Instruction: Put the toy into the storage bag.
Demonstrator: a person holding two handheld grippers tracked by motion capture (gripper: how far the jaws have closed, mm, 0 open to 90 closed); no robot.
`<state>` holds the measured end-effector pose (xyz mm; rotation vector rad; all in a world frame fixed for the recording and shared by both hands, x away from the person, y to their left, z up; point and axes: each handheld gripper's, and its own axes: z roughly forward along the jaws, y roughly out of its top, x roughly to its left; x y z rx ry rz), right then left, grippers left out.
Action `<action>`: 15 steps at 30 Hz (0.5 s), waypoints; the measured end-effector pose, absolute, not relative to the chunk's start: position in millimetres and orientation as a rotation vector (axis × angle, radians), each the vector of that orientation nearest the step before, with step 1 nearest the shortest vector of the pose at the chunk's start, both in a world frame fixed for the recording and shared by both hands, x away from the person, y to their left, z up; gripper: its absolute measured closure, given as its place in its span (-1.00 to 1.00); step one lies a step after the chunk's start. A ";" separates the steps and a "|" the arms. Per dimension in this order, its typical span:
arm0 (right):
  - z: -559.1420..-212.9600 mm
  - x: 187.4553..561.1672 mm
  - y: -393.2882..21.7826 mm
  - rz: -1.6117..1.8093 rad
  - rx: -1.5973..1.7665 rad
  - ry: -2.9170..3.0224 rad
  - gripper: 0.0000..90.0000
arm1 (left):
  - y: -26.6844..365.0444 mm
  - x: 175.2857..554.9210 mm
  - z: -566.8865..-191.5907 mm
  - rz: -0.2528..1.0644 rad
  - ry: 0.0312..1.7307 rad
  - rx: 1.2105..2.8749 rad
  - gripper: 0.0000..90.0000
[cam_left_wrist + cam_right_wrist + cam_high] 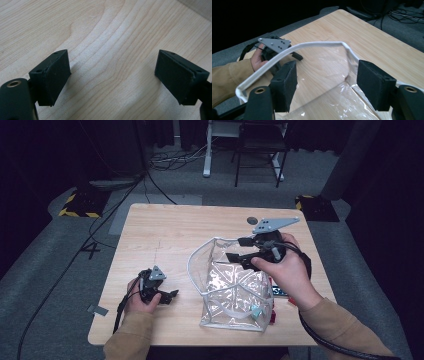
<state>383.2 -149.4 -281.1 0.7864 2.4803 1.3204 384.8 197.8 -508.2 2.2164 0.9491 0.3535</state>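
A clear plastic pouch [235, 287] with a white rim [192, 265] stands upright and open on the wooden table [170, 227], right of centre. My right gripper [235, 248] hovers over its mouth, open, with nothing between the pads. In the right gripper view the white rim [319, 44] arches just beyond the open right gripper [327, 75], untouched by the pads. My left gripper [171, 295] rests low on the table at the left, apart from the pouch. In the left gripper view it [112, 72] stands open over bare wood.
A small teal piece [256, 311] and a red piece [273, 316] show at the pouch's lower right corner. A dark round disc [252, 220] lies near the table's far edge. Cables and a chair [260, 150] stand on the floor beyond.
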 end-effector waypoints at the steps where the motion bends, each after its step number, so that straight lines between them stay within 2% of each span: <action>1: -280.8 383.1 -154.9 1.320 0.797 2.471 -0.26 | 197.8 384.8 -508.2 0.353 0.949 2.217 -0.70; 15: -276.6 382.0 -218.5 1.305 0.913 2.348 -0.28 | 197.9 384.8 -508.1 0.354 0.949 2.218 -0.70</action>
